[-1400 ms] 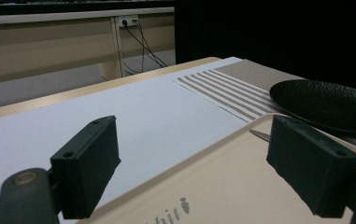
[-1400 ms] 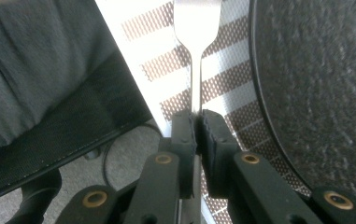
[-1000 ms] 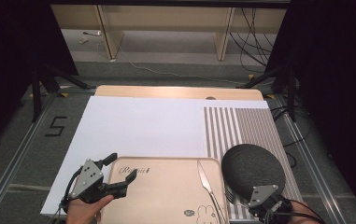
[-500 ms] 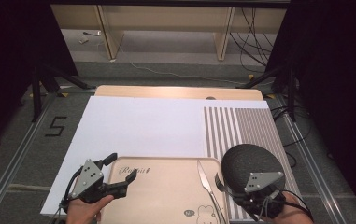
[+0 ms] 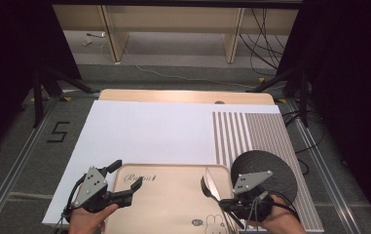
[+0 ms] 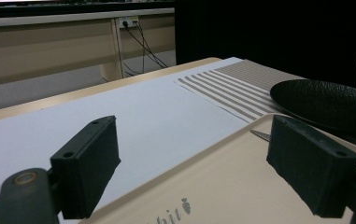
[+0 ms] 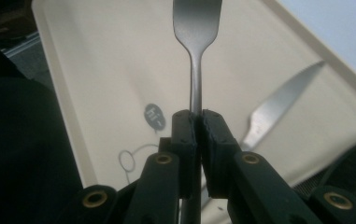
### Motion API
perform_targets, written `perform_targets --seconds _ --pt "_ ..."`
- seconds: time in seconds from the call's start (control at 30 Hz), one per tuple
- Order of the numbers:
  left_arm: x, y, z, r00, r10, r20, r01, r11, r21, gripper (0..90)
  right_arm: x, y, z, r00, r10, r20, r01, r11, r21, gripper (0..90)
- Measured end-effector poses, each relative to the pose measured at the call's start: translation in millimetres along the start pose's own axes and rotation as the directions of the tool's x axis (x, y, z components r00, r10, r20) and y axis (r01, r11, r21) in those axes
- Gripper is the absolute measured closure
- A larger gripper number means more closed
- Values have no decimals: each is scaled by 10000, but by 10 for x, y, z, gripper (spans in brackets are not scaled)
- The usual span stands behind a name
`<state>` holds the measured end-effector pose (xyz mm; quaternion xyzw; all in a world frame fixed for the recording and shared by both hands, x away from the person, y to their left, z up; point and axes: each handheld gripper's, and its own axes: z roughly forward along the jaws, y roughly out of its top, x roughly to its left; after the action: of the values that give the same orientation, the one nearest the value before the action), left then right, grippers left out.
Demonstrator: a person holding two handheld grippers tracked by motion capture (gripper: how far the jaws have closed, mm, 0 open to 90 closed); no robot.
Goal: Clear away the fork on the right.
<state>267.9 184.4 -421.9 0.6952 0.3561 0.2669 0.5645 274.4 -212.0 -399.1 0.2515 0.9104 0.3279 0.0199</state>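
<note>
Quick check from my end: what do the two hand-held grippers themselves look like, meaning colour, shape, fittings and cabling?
Both are black. The left hand-held gripper and the right hand-held gripper each carry a grey three-cornered plate dotted with small holes. The jaws end in blocky black pads on arms with brass-coloured pivot pins. Thin dark cables trail back towards the hands.

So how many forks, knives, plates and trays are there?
fork: 1
knife: 1
plate: 1
tray: 1
Total: 4
</note>
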Motion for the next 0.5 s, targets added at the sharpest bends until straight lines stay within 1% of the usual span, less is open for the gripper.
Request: perform_targets --seconds 0.23,0.5 --pt "-1 1 0 10000 -13 0 13 10000 -19 162 80 138 146 9986 -97 -529 100 9999 53 849" --pt "1 -1 -2 10000 -34 -15 34 10000 -27 162 139 243 306 9974 -50 -719 65 9998 209 849"
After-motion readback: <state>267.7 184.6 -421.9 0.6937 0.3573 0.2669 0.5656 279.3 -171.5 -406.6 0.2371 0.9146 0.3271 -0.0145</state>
